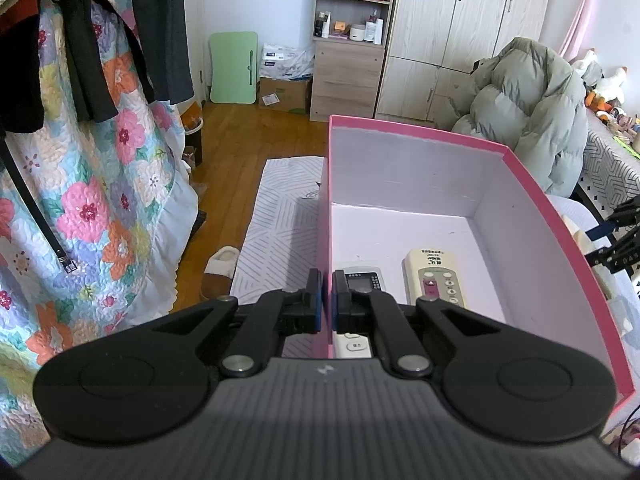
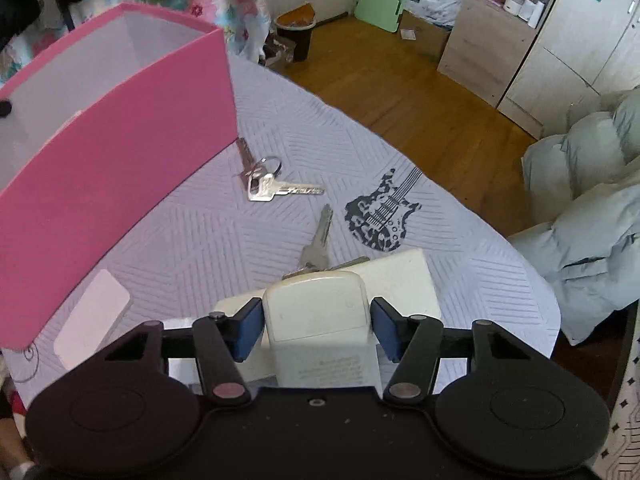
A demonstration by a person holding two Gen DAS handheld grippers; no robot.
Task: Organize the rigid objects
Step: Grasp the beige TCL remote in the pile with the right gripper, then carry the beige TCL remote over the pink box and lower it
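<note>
1. Two remote controls lie on the floor of the pink box [image 1: 532, 216]: a grey remote [image 1: 364, 278], its near end hidden behind the left hand-held gripper [image 1: 327, 296], and a cream remote [image 1: 434, 276] beside it.
2. The left hand-held gripper has its blue pads pressed onto the box's left wall, one pad outside and one inside.
3. The right hand-held gripper [image 2: 316, 328] has its fingers spread around the end of a cream-white remote [image 2: 320, 320], lying back side up; whether the pads touch it I cannot tell.
4. Under that remote lies a white block [image 2: 404, 284], partly covered.
5. On the grey patterned cloth [image 2: 192, 232], a key bunch [image 2: 264, 184] lies just beside the box; another key [image 2: 320, 240] has its head hidden behind the remote.
</note>
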